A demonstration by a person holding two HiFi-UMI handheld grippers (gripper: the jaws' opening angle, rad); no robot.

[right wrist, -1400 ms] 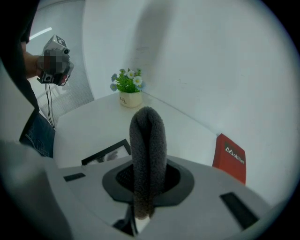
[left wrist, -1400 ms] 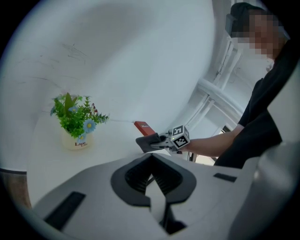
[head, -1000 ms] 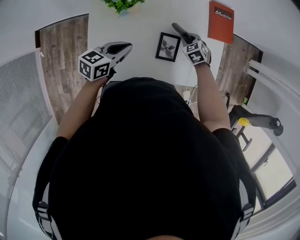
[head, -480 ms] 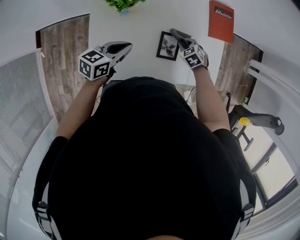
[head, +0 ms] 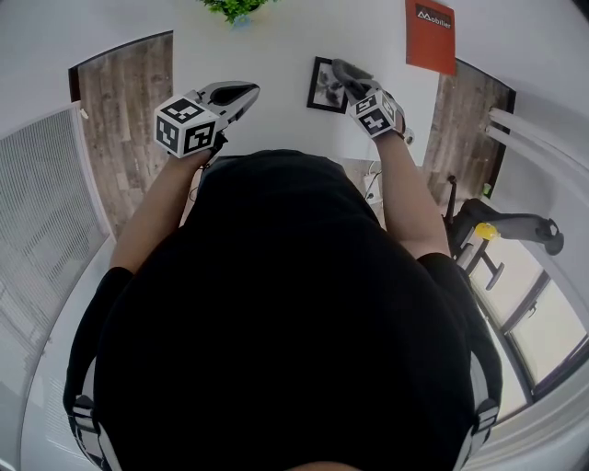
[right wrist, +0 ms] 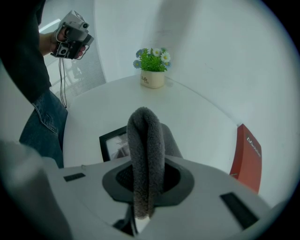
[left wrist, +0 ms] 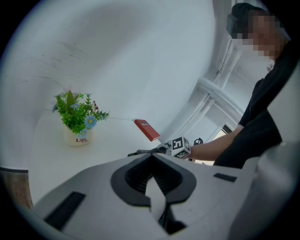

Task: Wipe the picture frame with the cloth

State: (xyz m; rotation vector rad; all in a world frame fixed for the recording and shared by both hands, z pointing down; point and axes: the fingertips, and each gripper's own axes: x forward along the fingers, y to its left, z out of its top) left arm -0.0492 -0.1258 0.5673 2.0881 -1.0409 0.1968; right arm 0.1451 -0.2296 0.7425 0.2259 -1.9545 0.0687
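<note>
right gripper (head: 350,78) (right wrist: 147,185) is clamped on the grey cloth (head: 346,70) (right wrist: 146,150), which stands folded up between the jaws and flops over their tips. a second ago i held it off the right edge of the picture frame (head: 320,85) (right wrist: 114,142), with the cloth tip poking out past the far right corner. since then i have brought it left, and the cloth now lies over the frame's right half.

the black frame lies flat on the white table (head: 267,55), on its far right part, in the same spot as before. left gripper (head: 235,92) (left wrist: 154,183) has not moved. it hangs over the near left of the table, well apart from the frame, jaws together with nothing between them.

from my head i see only the frame's left strip, since cloth and gripper cover the rest. the right gripper view shows the frame's near left corner and part of the print, with the remainder behind the cloth and the gripper body. i cannot tell whether the cloth touches the glass or hangs just above it.

farther out, a red booklet (head: 430,37) (right wrist: 247,157) lies right of the frame, its far edge cut off in the head view. the potted plant (head: 237,9) (right wrist: 152,68) sits far and to the left, also cropped at the top there.
</note>
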